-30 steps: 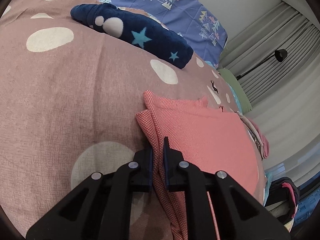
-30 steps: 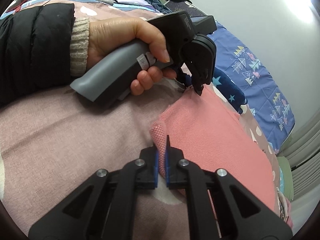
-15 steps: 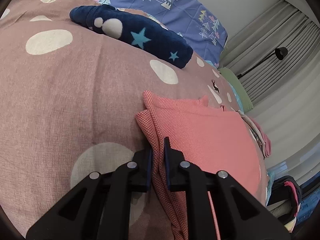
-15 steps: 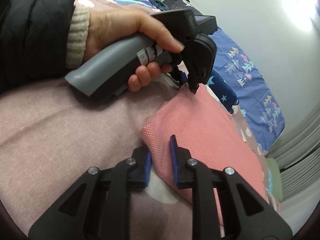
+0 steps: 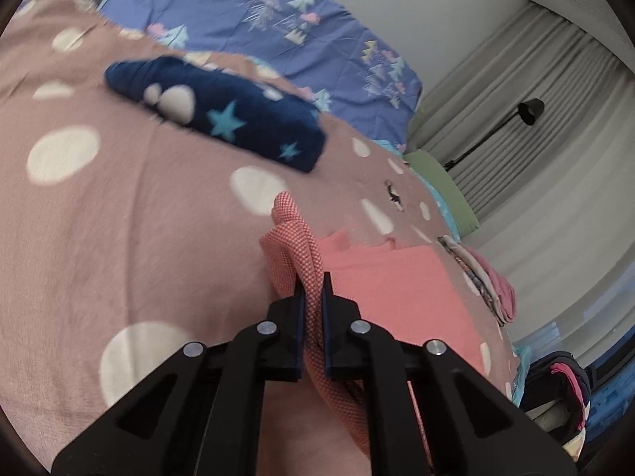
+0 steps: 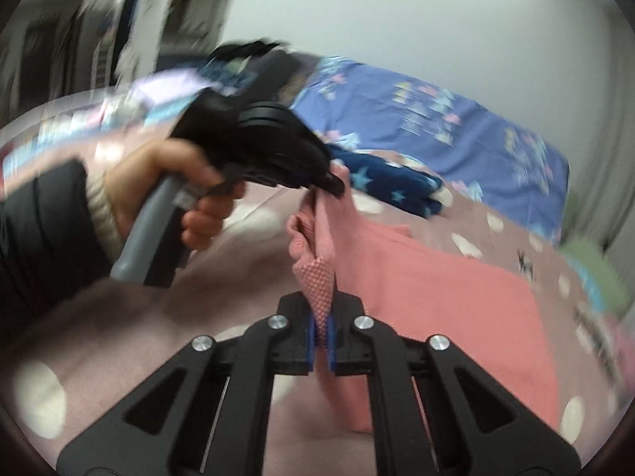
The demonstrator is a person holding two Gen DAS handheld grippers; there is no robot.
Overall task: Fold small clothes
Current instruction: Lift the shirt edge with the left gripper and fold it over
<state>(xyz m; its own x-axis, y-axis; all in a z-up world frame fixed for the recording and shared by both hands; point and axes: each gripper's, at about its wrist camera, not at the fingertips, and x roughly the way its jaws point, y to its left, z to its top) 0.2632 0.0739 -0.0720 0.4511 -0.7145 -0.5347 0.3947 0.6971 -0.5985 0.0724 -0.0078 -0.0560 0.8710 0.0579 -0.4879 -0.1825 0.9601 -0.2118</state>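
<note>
A pink knit garment [image 5: 397, 289] lies partly folded on a dotted pink bedspread [image 5: 119, 218]. My left gripper [image 5: 311, 297] is shut on one corner of its edge and holds it lifted. In the right wrist view my right gripper [image 6: 321, 313] is shut on another corner of the pink garment [image 6: 428, 297], also lifted. The left gripper [image 6: 333, 186] shows there too, held by a hand and pinching the cloth's far corner. The right wrist view is blurred.
A folded navy star-print garment [image 5: 222, 119] lies farther back on the bedspread. A blue tree-print pillow [image 5: 285, 31] is behind it. A small stack of folded clothes [image 5: 488, 281] sits at the right edge. Curtains and a black lamp [image 5: 528, 111] stand beyond.
The right gripper opened briefly, then shut again on the garment's corner. Both grippers have risen, lifting the garment's near edge off the bedspread.
</note>
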